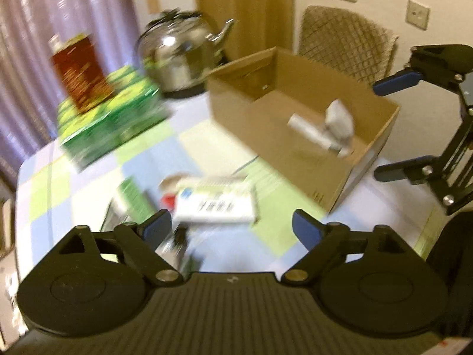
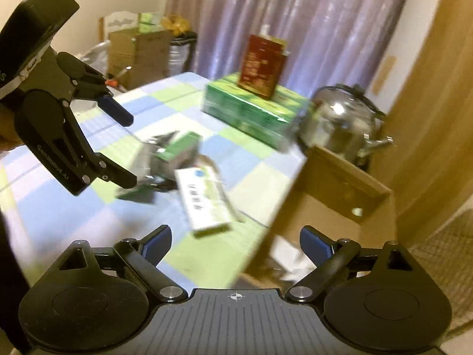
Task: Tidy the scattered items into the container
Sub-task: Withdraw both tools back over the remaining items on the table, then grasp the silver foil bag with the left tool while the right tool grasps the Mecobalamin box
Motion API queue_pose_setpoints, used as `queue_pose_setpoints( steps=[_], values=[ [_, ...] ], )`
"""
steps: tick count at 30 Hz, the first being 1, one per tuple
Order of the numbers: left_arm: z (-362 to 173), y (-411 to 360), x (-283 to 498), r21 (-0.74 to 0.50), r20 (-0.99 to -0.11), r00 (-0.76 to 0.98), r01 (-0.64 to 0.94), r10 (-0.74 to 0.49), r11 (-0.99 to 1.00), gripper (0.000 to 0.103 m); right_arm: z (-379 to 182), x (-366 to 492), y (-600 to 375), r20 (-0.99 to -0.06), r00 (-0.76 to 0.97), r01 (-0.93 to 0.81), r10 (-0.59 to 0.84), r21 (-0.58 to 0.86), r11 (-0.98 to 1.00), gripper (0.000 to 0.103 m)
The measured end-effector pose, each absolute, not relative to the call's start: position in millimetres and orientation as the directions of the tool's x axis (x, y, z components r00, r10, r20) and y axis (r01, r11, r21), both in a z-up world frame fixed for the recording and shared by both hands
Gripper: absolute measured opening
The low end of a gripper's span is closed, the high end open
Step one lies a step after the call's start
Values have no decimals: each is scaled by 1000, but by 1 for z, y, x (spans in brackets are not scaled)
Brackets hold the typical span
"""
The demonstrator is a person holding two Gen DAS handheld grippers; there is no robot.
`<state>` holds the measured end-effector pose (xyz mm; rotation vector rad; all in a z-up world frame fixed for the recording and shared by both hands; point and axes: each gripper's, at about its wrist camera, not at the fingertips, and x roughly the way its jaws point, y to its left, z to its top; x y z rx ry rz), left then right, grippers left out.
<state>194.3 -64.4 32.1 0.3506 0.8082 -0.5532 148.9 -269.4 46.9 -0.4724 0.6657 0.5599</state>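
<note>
The cardboard box (image 1: pixel 298 124) is sitting open on the checked worktop (image 1: pixel 97 159), and it is already holding a white tube (image 1: pixel 310 131) and a pale wrapped packet (image 1: pixel 340 118), so the tidying is looking partly done. A white-and-green carton (image 1: pixel 215 204) is lying beside the box, with a green packet (image 2: pixel 177 151) and some silvery bits (too blurred to name) just beyond it; these are waiting their turn. The left tool (image 1: pixel 232 227) is hovering above that pile with jaws apart, gripping nothing. The right tool (image 2: pixel 235 241) is hanging over the box's near edge, likewise spread and empty.
</note>
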Motion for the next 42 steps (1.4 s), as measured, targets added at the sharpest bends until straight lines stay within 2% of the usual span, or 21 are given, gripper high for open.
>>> queue_pose_setpoints(
  steps=[4,8,15,33,42],
  values=[
    [22,-21,179,84,-773,571,525,-277,847,93,31,138,-239,-704,607,-652,369,-175,737,92],
    [12,12,169,86,-786,572,477,-235,875,96,16,131,-215,-727,570,-700,382,-187,689,92],
    [-8,44,170,61,-797,566,422,-210,904,96,-3,138,-196,-745,539,-718,393,-164,676,92],
    [-43,61,201,-104,-786,570,256,-238,961,96,-42,172,-190,-784,492,-715,378,-116,689,92],
    [-55,59,221,-115,-783,580,219,-224,969,96,-53,188,-186,-793,486,-730,367,-138,669,92]
  ],
)
